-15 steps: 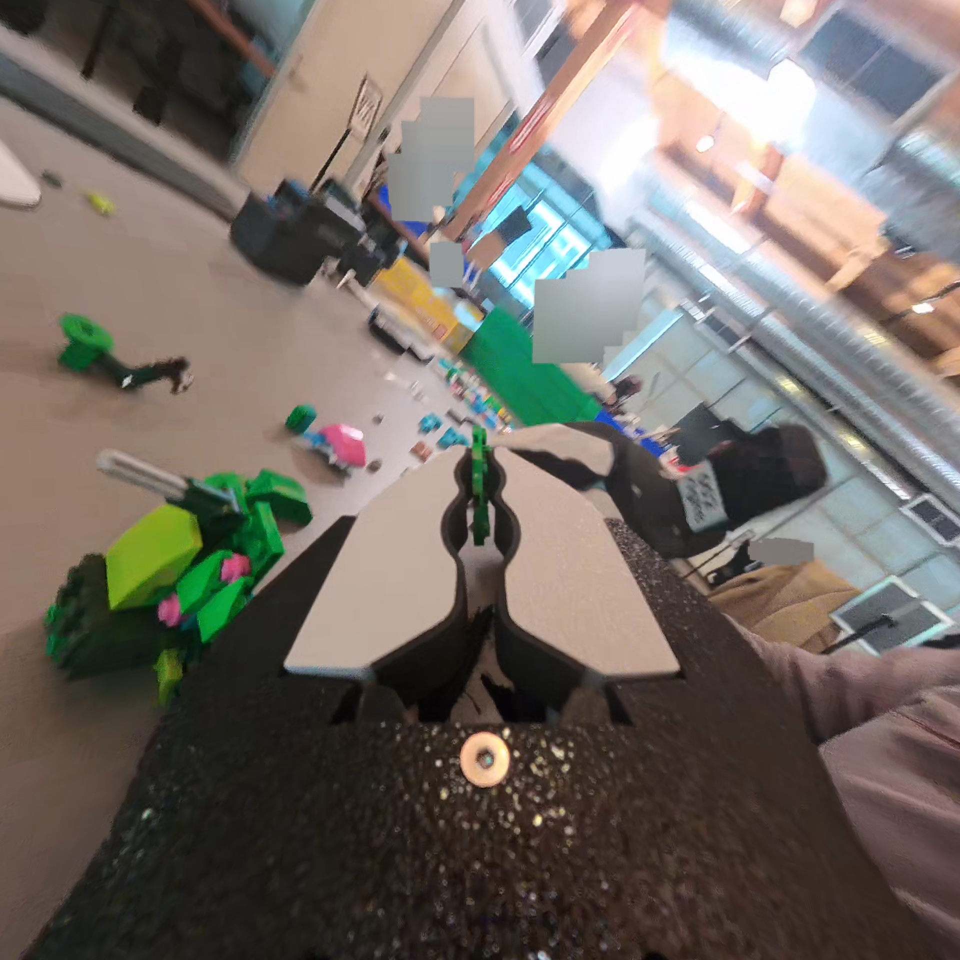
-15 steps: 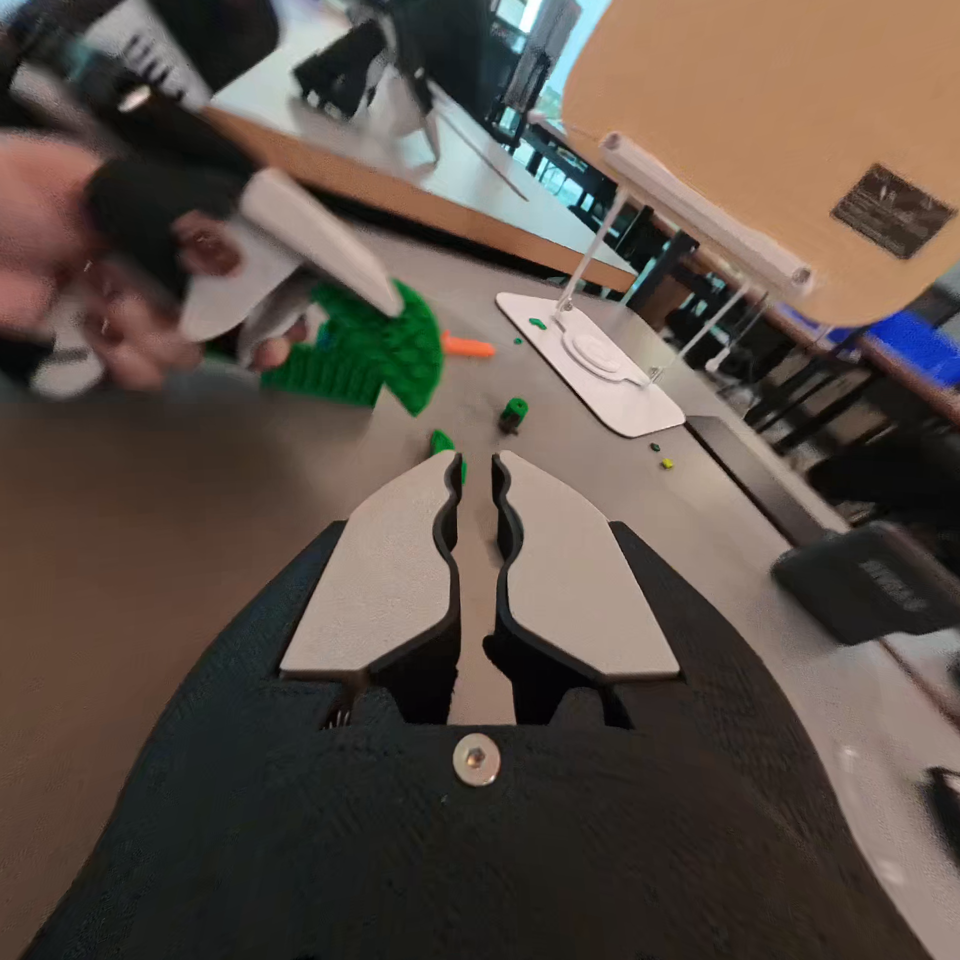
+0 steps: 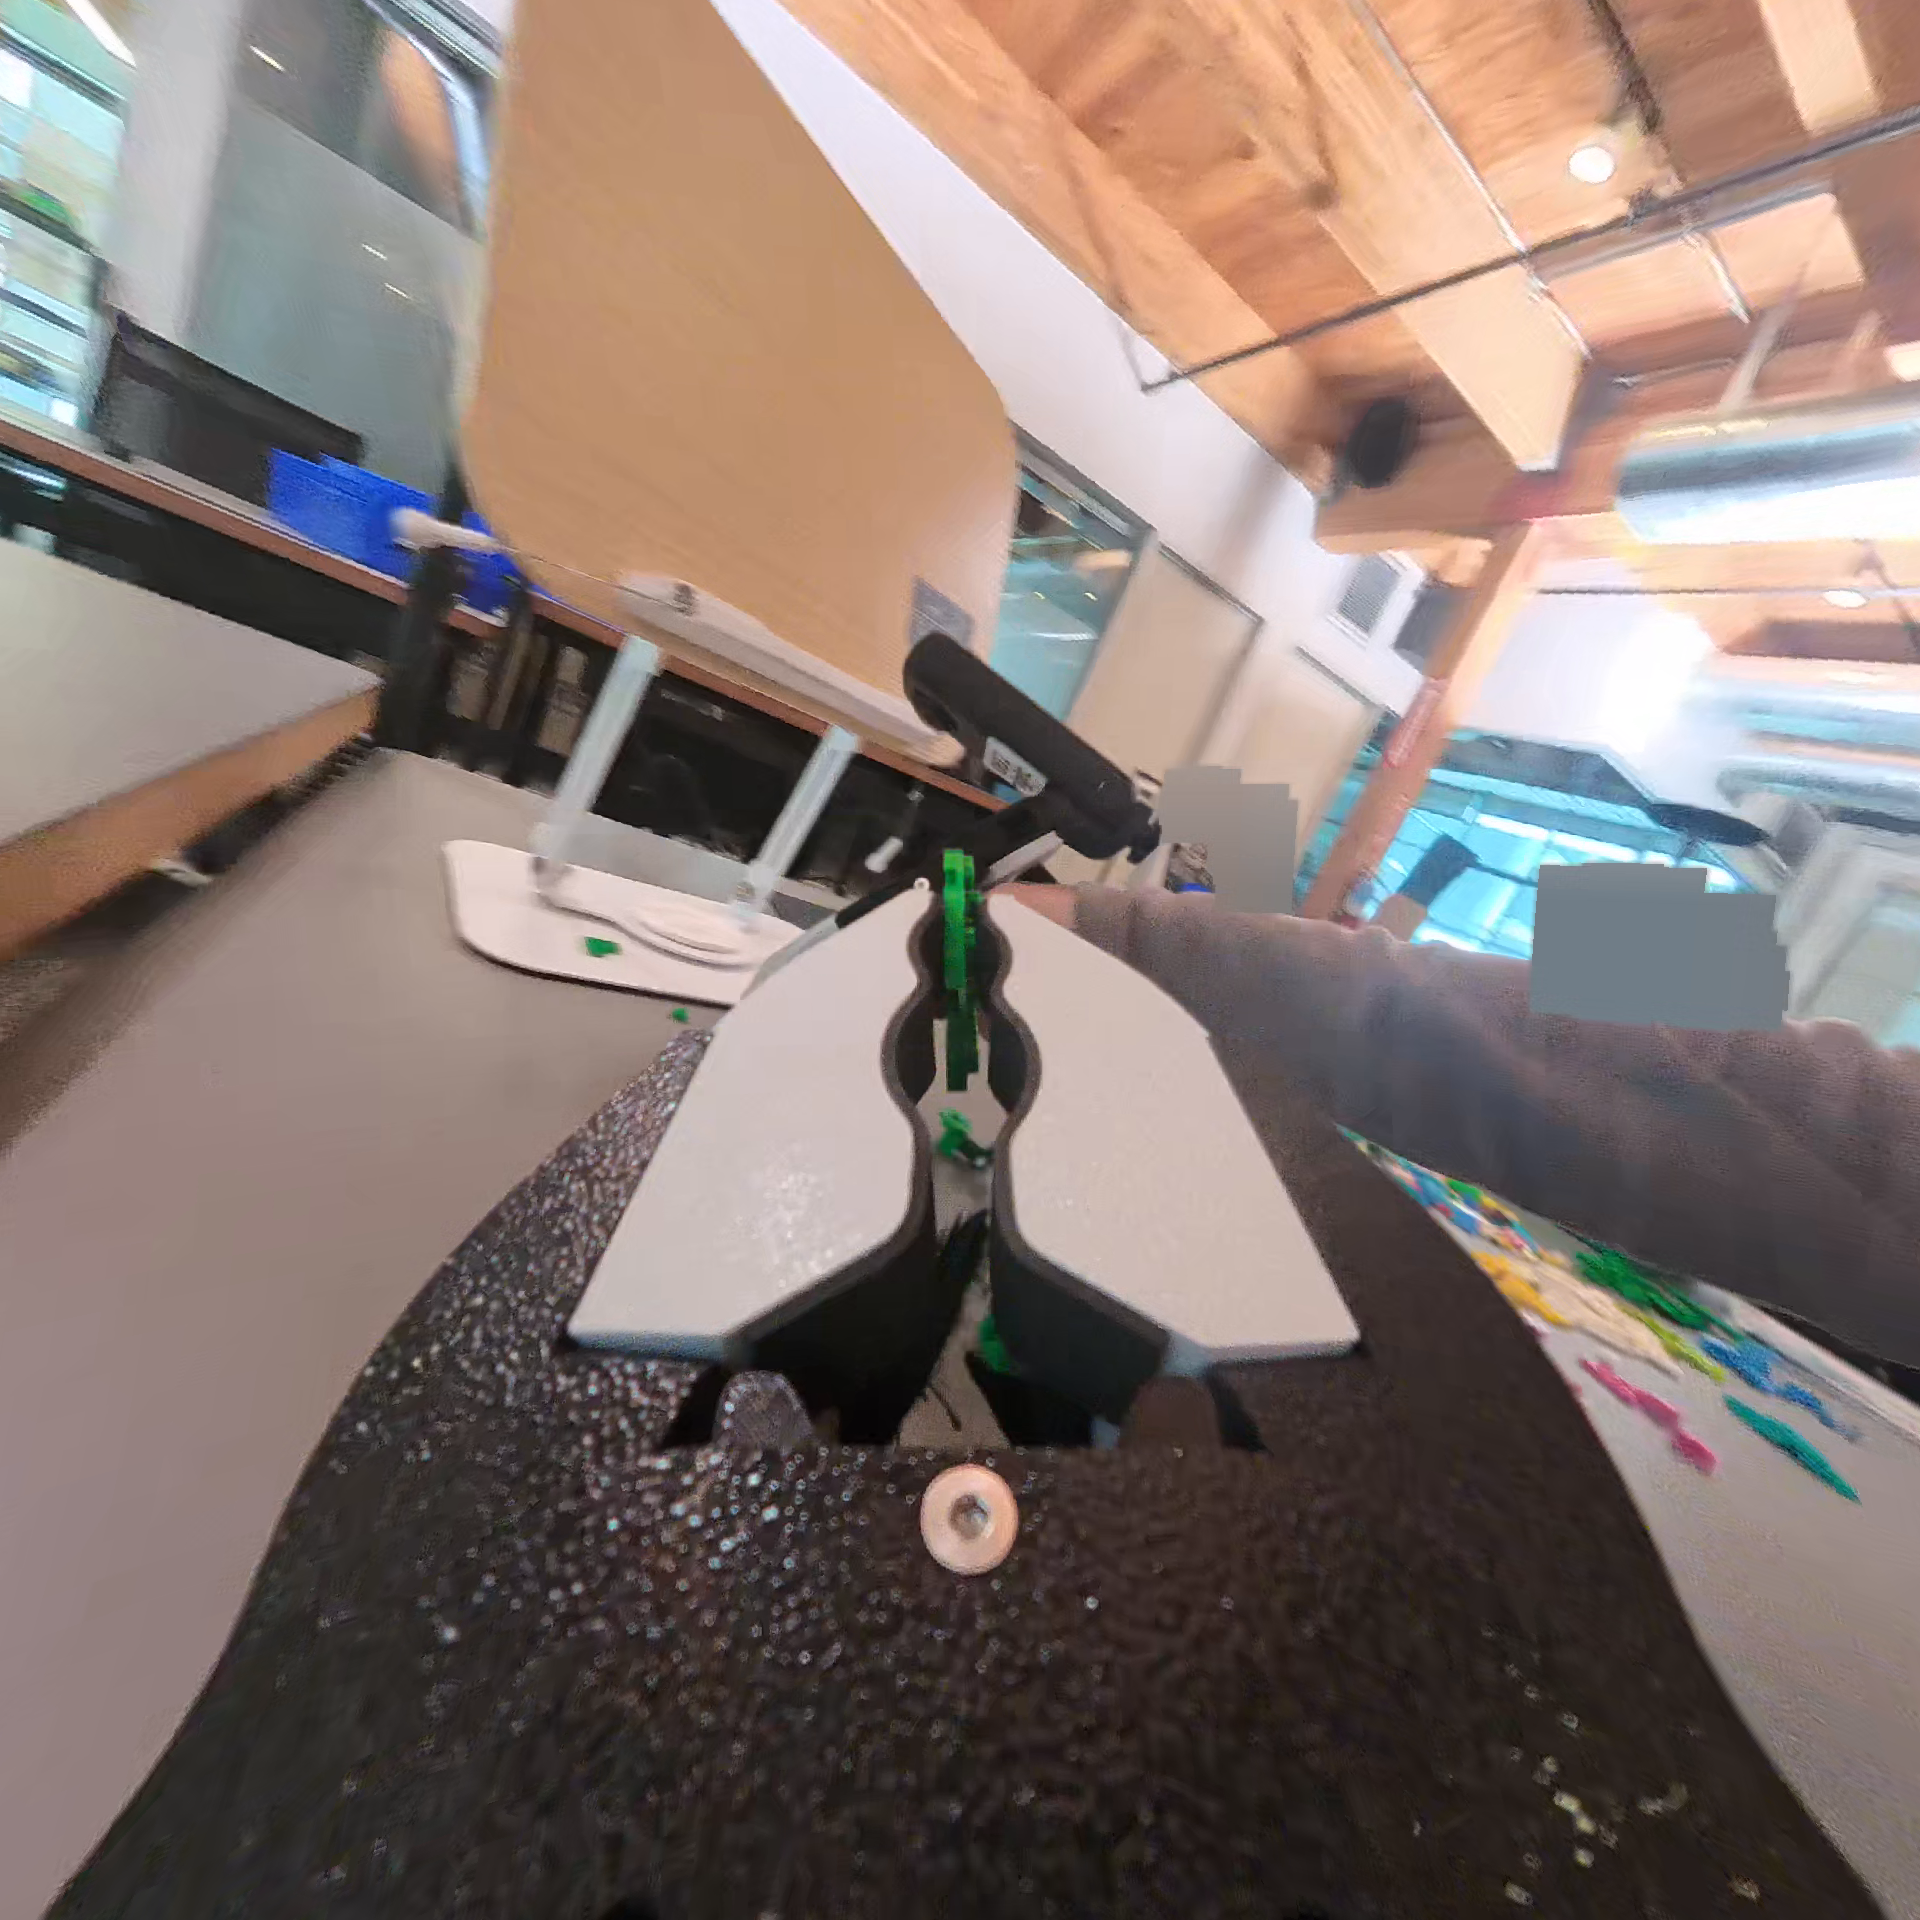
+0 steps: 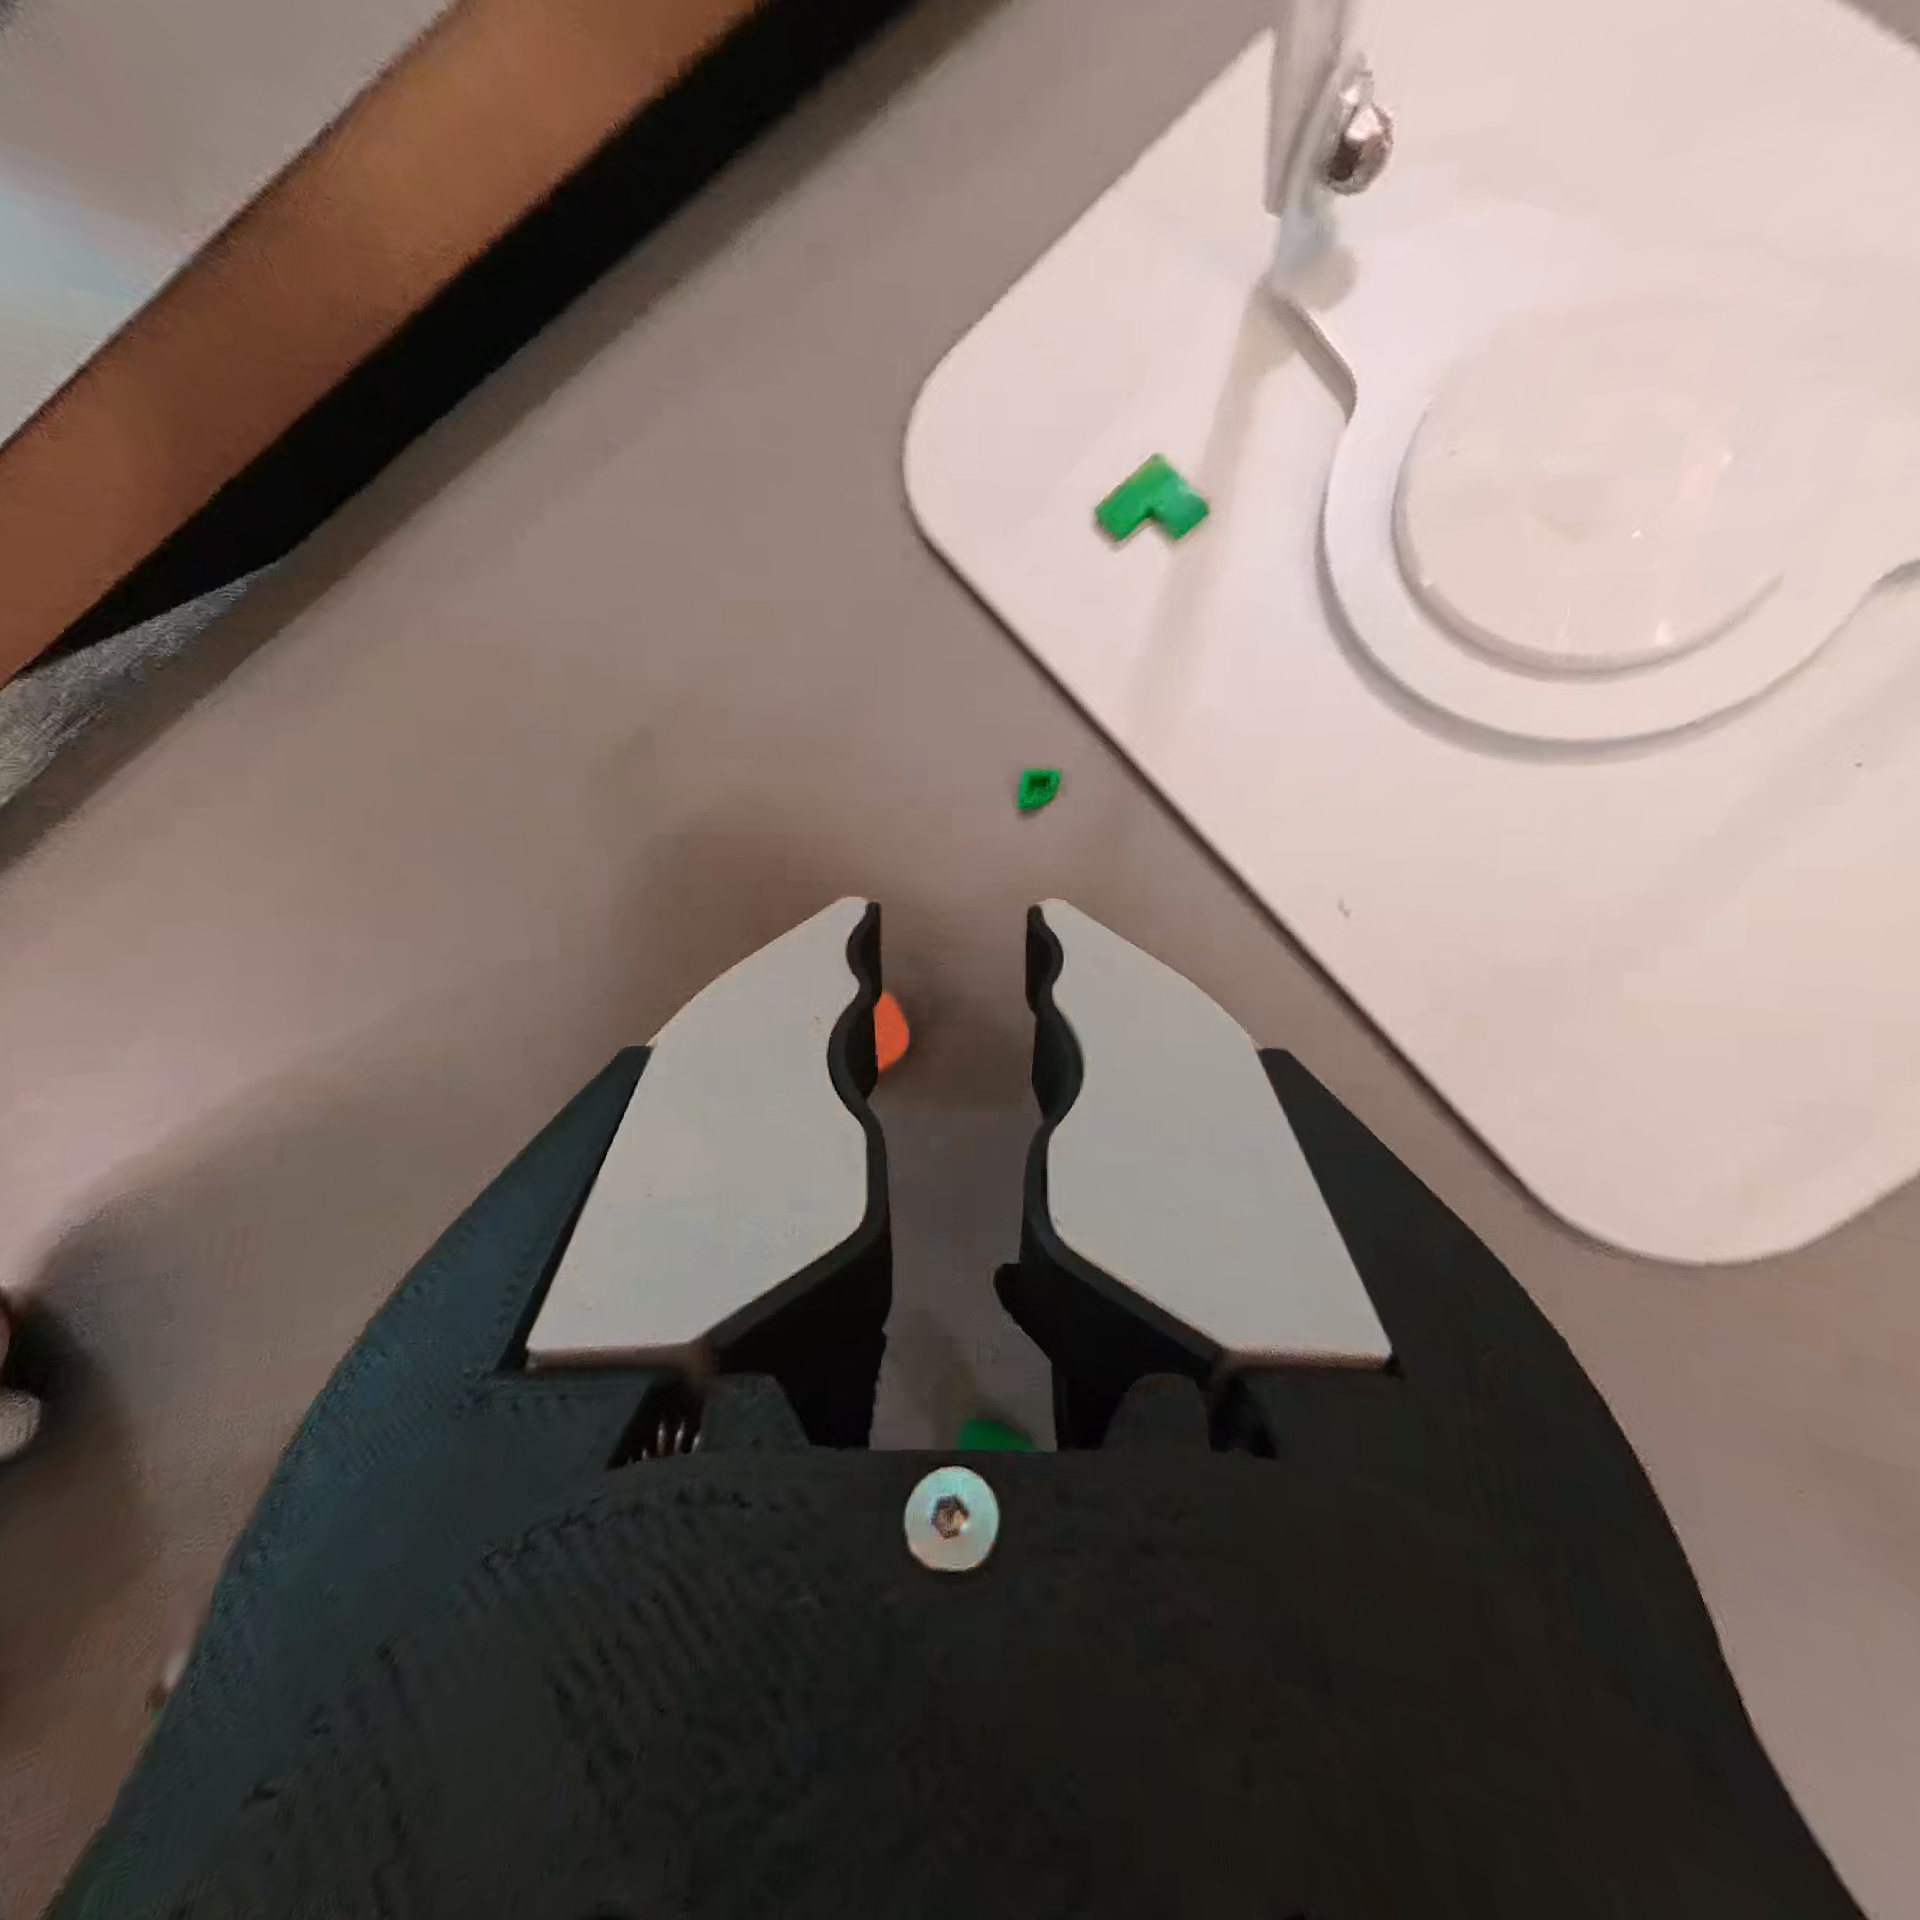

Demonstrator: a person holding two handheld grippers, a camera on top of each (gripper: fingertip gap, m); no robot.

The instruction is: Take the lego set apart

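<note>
Grey tabletop (image 3: pixel 260 1091) fills the left of the left wrist view, with a white stand base (image 3: pixel 540 914) at centre left carrying a small green piece (image 3: pixel 597 945). At frame centre the left gripper (image 3: pixel 958 914) has its fingers closed on a thin green lego plate (image 3: pixel 958 977), held edge-on and upright between the tips. Just beyond it, the right gripper (image 3: pixel 1023 764) shows as a dark handle on a sleeved arm (image 3: pixel 1507 1070) reaching in from the right. Loose coloured bricks (image 3: pixel 1662 1340) lie scattered at lower right.

In the right wrist view, the right gripper (image 4: pixel 953 914) points down at the table with its fingers parted and nothing between them. An orange piece (image 4: pixel 891 1029) peeks out beside its left finger. Above the tips lies a tiny green piece (image 4: pixel 1037 788); an L-shaped green brick (image 4: pixel 1148 501) rests on the white base (image 4: pixel 1507 987) at upper right.
</note>
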